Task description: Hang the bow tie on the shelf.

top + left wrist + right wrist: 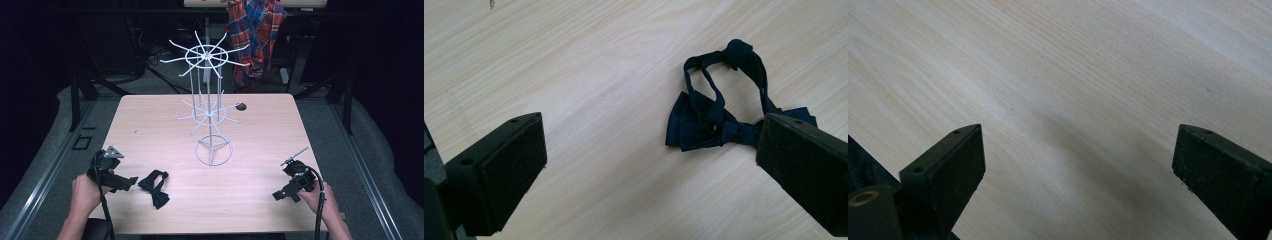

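A dark navy bow tie (155,186) with its neck strap looped lies flat on the wooden table (250,200) near the front left. My left gripper (131,183) stands just left of it, pointing at it, jaws wide apart. In the left gripper view the bow tie (719,122) lies ahead between the pads, close to the right pad, with nothing pressed on it. My right gripper (285,194) hovers at the front right with its jaws wide open over bare wood (1073,100). A white wire rack (212,100) with two tiers of radiating hooks rises from a ring base at the table's centre.
A small dark hole (241,106) sits in the tabletop behind the rack. A plaid shirt (255,35) hangs beyond the far edge. Metal rails (45,175) run along both sides of the table, with dark floor around.
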Demonstrator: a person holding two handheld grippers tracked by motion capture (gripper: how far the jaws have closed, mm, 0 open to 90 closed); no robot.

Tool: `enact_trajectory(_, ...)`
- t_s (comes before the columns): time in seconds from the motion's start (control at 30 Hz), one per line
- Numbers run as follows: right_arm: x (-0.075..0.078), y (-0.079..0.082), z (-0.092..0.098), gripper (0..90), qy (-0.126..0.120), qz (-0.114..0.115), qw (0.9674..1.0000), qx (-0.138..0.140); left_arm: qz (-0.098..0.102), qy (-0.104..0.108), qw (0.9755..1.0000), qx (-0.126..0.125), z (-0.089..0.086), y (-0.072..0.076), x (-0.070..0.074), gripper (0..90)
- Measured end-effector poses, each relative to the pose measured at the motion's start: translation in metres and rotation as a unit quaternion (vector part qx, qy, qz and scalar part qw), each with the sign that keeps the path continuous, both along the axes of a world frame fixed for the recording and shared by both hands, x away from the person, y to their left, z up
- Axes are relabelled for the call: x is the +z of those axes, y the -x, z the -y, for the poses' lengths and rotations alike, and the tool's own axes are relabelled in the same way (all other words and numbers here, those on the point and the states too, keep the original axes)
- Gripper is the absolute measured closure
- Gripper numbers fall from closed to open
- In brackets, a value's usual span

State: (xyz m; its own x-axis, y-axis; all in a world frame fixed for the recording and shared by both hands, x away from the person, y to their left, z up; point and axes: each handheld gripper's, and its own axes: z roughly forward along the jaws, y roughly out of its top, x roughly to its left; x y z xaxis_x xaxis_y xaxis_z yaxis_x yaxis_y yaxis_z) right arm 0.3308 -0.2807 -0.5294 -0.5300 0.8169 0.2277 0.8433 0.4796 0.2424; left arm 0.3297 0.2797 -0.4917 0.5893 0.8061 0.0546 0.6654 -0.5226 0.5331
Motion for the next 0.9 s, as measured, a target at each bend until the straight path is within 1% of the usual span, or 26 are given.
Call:
enact_trajectory(0.03,0.000,0.000,0.000,6.6,0.000,0.000,1.0000,-0.001,-0.002,0.004,1.0000,-0.002,0.001,0.000,0.000,0.0)
enact_trajectory(0.13,0.000,0.000,0.000,6.7,0.001,0.003,1.0000,0.002,-0.012,0.007,0.9999,-0.006,0.003,0.001,0.000,0.0)
enact_trajectory(0.2,0.000,0.000,0.000,6.9,0.001,0.003,1.0000,0.002,-0.016,0.012,0.9997,-0.012,0.004,0.002,0.001,0.0)
enact_trajectory(0.23,0.000,0.000,0.000,7.0,-0.002,0.000,1.0000,-0.001,-0.022,0.014,0.9995,-0.017,0.004,0.001,0.001,0.0)
enact_trajectory(0.27,0.000,0.000,0.000,7.0,0.003,0.006,1.0000,-0.007,-0.023,0.015,0.9995,-0.018,0.005,0.001,0.001,0.0)
enact_trajectory(0.3,0.000,0.000,0.001,7.1,0.006,0.004,1.0000,-0.004,-0.023,0.017,0.9994,-0.021,0.006,0.001,0.000,0.0)
enact_trajectory(0.37,-0.001,-0.001,0.002,7.3,-0.003,-0.001,1.0000,-0.005,-0.031,0.018,0.9989,-0.030,0.009,-0.001,0.000,0.0)
enact_trajectory(0.43,-0.001,-0.001,0.002,7.3,-0.003,-0.001,1.0000,-0.005,-0.031,0.018,0.9989,-0.032,0.010,-0.001,0.000,0.0)
enact_trajectory(0.57,0.000,-0.001,0.001,7.4,-0.004,0.000,1.0000,-0.004,-0.032,0.019,0.9983,-0.045,0.015,0.003,0.001,0.0)
enact_trajectory(0.6,0.000,-0.002,0.002,7.4,0.003,-0.002,1.0000,0.003,-0.032,0.018,0.9983,-0.047,0.015,0.004,0.001,0.0)
enact_trajectory(0.7,0.000,-0.002,0.000,7.5,-0.003,0.000,1.0000,0.003,-0.036,0.021,0.9977,-0.053,0.018,0.005,0.001,0.0)
enact_trajectory(0.73,-0.001,-0.002,0.000,7.5,0.006,0.007,1.0000,0.001,-0.036,0.023,0.9976,-0.054,0.019,0.005,0.001,0.0)
enact_trajectory(0.77,-0.001,-0.001,0.000,7.4,0.006,0.005,1.0000,0.003,-0.035,0.021,0.9977,-0.055,0.021,0.005,0.002,0.0)
enact_trajectory(0.8,-0.001,-0.002,0.001,7.5,-0.001,-0.001,0.9999,0.011,-0.036,0.022,0.9974,-0.059,0.022,0.005,0.002,0.0)
enact_trajectory(0.83,-0.001,-0.002,0.001,7.5,-0.003,0.000,1.0000,0.008,-0.035,0.023,0.9972,-0.062,0.023,0.005,0.002,0.0)
enact_trajectory(0.87,0.000,-0.002,0.002,7.5,0.003,-0.003,1.0000,0.006,-0.036,0.022,0.9971,-0.064,0.025,0.005,0.002,0.0)
enact_trajectory(0.9,0.000,-0.001,0.002,7.5,-0.006,0.001,1.0000,0.001,-0.037,0.023,0.9968,-0.067,0.026,0.005,0.001,0.0)
